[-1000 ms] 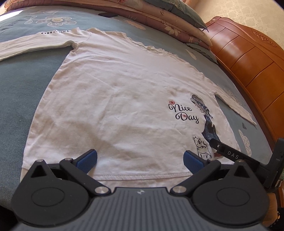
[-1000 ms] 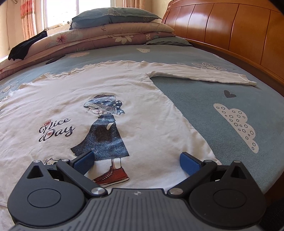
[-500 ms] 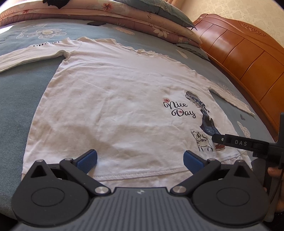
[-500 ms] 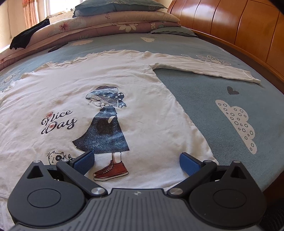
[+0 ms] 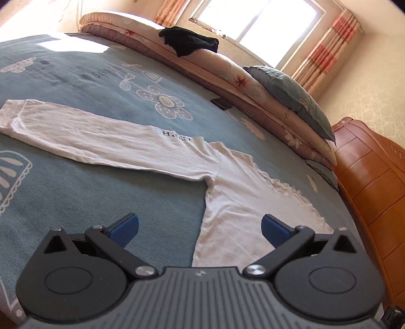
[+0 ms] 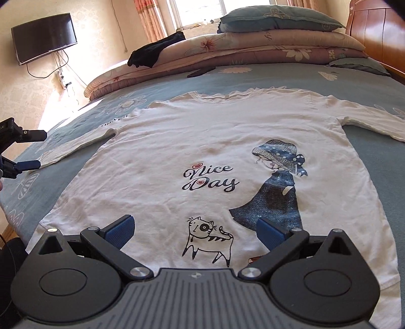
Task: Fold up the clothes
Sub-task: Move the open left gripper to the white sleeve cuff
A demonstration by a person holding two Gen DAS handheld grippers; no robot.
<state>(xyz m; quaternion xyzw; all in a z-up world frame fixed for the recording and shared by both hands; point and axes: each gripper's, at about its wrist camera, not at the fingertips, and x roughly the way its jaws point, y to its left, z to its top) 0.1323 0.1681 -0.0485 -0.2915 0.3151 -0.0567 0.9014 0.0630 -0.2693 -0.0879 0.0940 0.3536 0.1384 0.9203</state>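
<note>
Bedroom scene: blue patterned bedspread (image 6: 374, 162) with the white long-sleeve shirt (image 6: 192, 141) laid flat on it, front side up, sleeves out to both sides. Only your right wrist view shows the "Nice Day" print (image 6: 210, 177), the girl graphic (image 6: 276, 187), the cat drawing (image 6: 207, 240) and the wall TV (image 6: 44, 36). Only your left wrist view shows the whole left-hand sleeve (image 5: 101, 141) stretched across the bedspread, down to its cuff. Both views catch the folded quilts (image 5: 227, 76) along the far edge, a pillow (image 6: 278, 17) on top, and a black garment (image 5: 189, 43) draped over them. Wooden headboard (image 5: 372, 192) on the right.

Your left gripper (image 5: 200, 226) has its jaws wide apart and holds nothing; it sits over the shirt's side edge below the armpit. Contact with the cloth can't be told. Your right gripper (image 6: 194, 229) is also spread wide, empty, over the lower shirt front, straddling the cat.
</note>
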